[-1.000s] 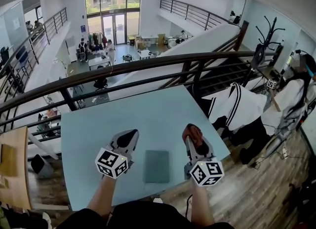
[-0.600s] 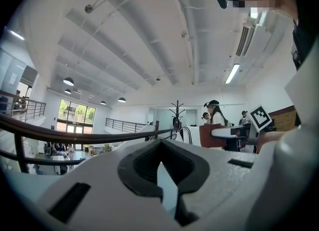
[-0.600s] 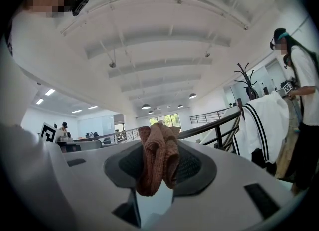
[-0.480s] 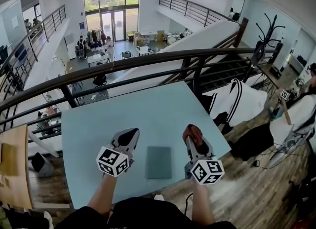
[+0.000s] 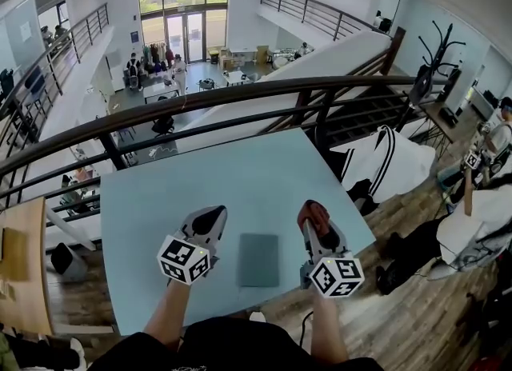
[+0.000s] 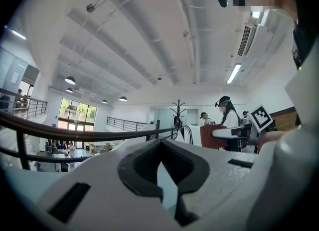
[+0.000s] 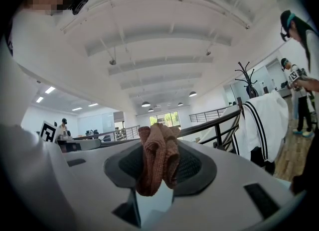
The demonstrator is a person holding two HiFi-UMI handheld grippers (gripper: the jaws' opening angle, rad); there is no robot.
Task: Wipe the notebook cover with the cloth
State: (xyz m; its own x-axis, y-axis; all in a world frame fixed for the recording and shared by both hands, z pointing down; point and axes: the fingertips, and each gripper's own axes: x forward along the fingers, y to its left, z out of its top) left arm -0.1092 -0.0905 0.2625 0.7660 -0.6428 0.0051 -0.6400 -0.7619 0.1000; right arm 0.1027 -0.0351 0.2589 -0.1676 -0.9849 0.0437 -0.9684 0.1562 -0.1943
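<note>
Work surface: a pale blue table (image 5: 240,173) set against a dark metal railing (image 5: 240,93) that runs along its 12 o'clock edge.

Notebook: the grey-green notebook (image 5: 258,259) lies flat and closed on the table, near the 6 o'clock edge and between the two grippers. Nothing rests on its cover.

Left gripper: the left gripper (image 5: 210,221) sits at 9 o'clock of the notebook, just beside it, with its tips pointing toward 12 o'clock. In the left gripper view the dark pads meet at the tip and hold nothing; only a thin slit of blue table shows behind them.

Right gripper: the right gripper (image 5: 314,219) sits at 3 o'clock of the notebook, also pointing toward 12 o'clock. Its jaws are clamped on a reddish-brown knitted cloth (image 5: 311,213), which is bunched into folds and sticks out past the tips. The cloth lies at about 2 o'clock of the notebook and is clear of the cover.

Surroundings: a white jacket with black stripes (image 5: 392,165) hangs just off the table at 3 o'clock.
</note>
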